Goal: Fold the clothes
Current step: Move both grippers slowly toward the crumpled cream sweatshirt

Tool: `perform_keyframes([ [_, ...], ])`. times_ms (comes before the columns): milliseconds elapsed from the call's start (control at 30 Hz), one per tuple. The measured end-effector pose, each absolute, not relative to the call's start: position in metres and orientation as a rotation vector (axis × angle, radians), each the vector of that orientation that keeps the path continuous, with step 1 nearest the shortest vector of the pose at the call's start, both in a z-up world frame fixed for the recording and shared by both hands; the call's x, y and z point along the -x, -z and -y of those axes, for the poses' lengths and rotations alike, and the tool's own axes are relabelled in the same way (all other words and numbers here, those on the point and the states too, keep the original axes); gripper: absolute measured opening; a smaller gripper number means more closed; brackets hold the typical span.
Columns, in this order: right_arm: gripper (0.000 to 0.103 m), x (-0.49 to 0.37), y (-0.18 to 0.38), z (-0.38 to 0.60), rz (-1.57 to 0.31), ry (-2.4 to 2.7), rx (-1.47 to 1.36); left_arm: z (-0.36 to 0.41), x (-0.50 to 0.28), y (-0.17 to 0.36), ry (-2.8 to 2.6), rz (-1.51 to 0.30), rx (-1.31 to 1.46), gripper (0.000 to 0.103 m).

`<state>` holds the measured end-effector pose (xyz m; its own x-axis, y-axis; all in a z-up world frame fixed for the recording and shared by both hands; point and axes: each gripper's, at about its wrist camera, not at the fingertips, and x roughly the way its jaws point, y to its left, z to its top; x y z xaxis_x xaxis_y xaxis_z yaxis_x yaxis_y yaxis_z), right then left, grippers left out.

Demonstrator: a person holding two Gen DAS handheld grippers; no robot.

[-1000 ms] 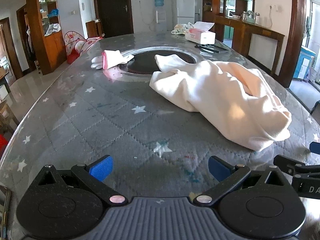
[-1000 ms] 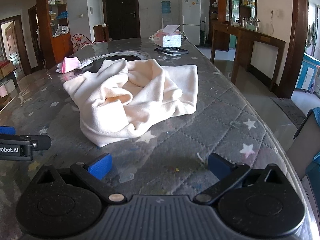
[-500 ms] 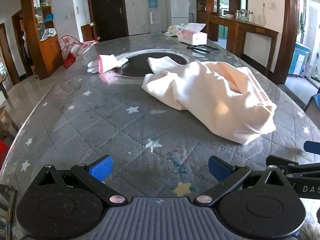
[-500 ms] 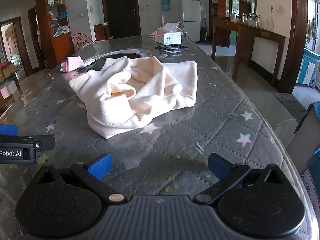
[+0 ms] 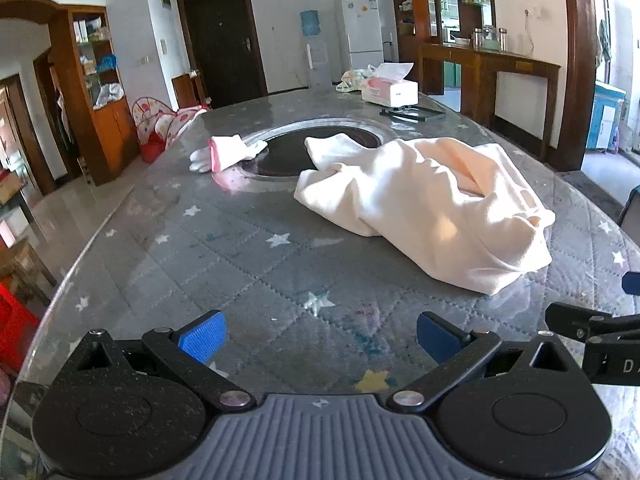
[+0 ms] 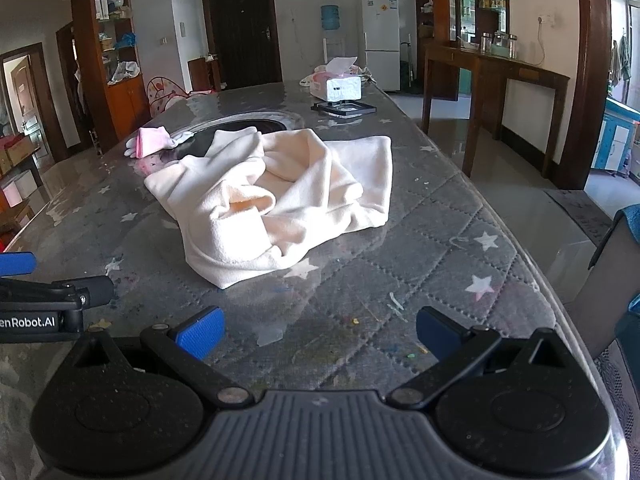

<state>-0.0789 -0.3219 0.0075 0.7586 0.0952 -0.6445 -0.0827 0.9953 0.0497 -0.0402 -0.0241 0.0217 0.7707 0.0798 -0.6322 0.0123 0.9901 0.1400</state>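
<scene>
Garment crumpled on worktop; both hand-held grippers (left, right) wide, empty; pinch hem corners first, spread flat.

We see the garment crumpled mid-frame on the surface, gloves upper left, tissue box behind.

walls white | dark door | fridge (white) | wooden shelves | glossy floor

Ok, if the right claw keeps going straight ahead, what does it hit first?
Probably the crumpled cream garment lying ahead on the table; the right claw is open, with only bare tabletop before it. Depth is uncertain.
</scene>
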Motion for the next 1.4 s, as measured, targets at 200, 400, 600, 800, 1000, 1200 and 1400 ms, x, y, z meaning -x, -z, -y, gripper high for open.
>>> perform_keyframes([
  [200, 0.103, 0.080, -0.011, 0.310, -0.698, -0.131, 0.000, 0.023, 0.037, -0.020, -0.029, -0.735, -0.114, 0.103],
  [400, 0.103, 0.069, -0.012, 0.295, -0.698, -0.127, 0.009, 0.024, 0.035, -0.019, -0.025, -0.755, -0.104, 0.103],
  [600, 0.103, 0.050, -0.011, 0.256, -0.706, -0.127, 0.023, 0.024, 0.032, -0.017, -0.030, -0.772, -0.095, 0.103],
  [800, 0.103, 0.037, -0.006, 0.207, -0.708, -0.129, 0.027, 0.022, 0.029, -0.015, -0.045, -0.778, -0.102, 0.103],
  [1000, 0.103, 0.022, -0.003, 0.186, -0.711, -0.131, 0.027, 0.024, 0.025, -0.011, -0.046, -0.789, -0.119, 0.103],
  [1200, 0.103, 0.048, 0.002, 0.204, -0.711, -0.136, 0.018, 0.025, 0.020, -0.009, -0.037, -0.801, -0.112, 0.103],
  [1400, 0.103, 0.069, 0.006, 0.221, -0.715, -0.133, 0.011, 0.026, 0.015, -0.009, -0.045, -0.809, -0.111, 0.103],
])
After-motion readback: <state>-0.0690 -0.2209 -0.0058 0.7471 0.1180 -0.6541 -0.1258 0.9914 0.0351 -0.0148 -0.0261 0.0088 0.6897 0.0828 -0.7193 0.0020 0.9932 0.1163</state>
